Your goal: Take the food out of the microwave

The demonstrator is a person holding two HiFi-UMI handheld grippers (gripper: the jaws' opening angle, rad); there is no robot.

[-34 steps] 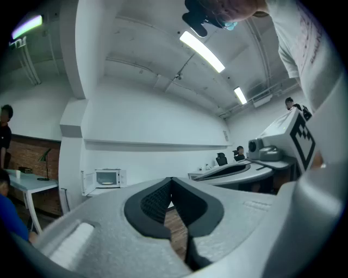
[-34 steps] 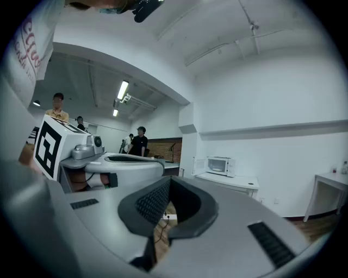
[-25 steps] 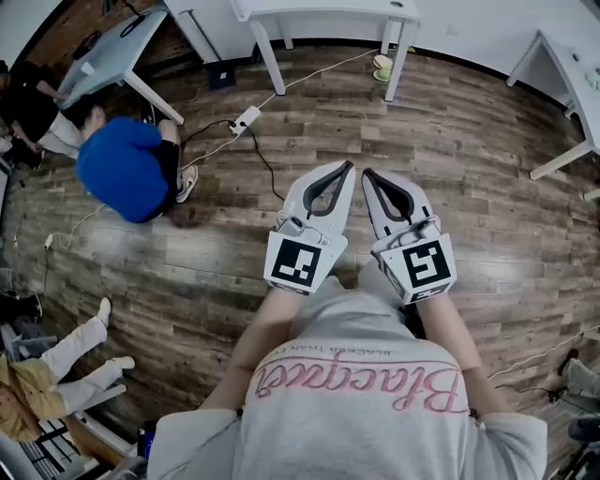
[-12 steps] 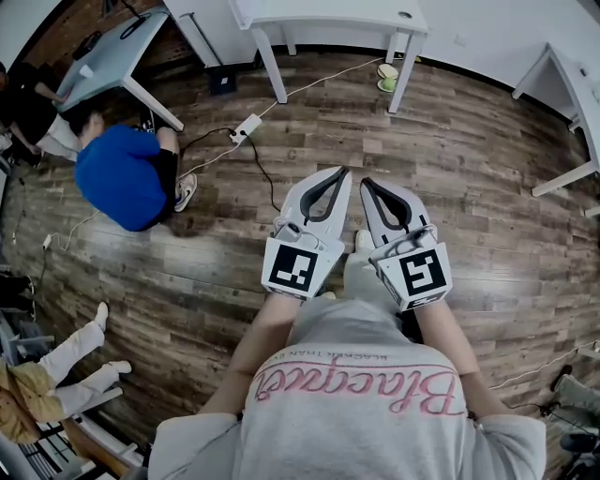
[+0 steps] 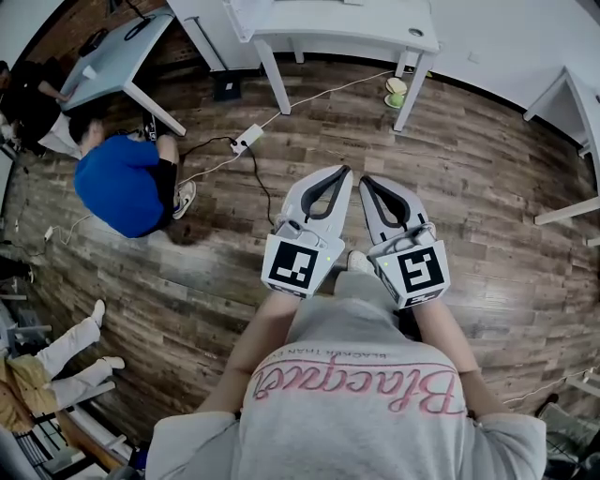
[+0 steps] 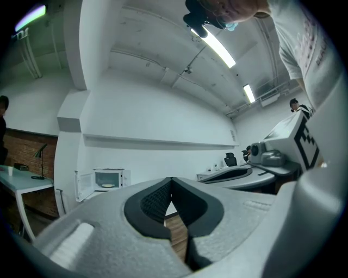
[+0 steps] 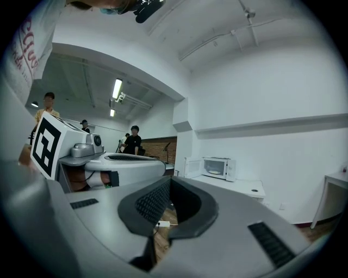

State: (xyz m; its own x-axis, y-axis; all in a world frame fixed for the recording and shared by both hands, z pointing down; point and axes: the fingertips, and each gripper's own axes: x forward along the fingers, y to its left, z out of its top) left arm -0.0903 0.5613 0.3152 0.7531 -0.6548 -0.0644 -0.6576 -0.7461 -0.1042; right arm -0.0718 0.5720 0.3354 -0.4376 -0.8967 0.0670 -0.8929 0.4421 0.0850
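Bright, even indoor light, cool washed-out tone. Ceiling strip lamp (image 6: 215, 48) blown out at top of left gripper view; smaller lamps (image 7: 117, 88) glow upper left of right gripper view. Soft shadows on wood floor (image 5: 487, 169). Heavy fisheye bending, black vignette corners. Nearest foreground soft.

An office-like workroom — white desks (image 5: 347, 28), a microwave (image 7: 216, 167), a power strip (image 5: 246, 141) on plank flooring (image 5: 469, 141), brick wall (image 6: 22, 146).
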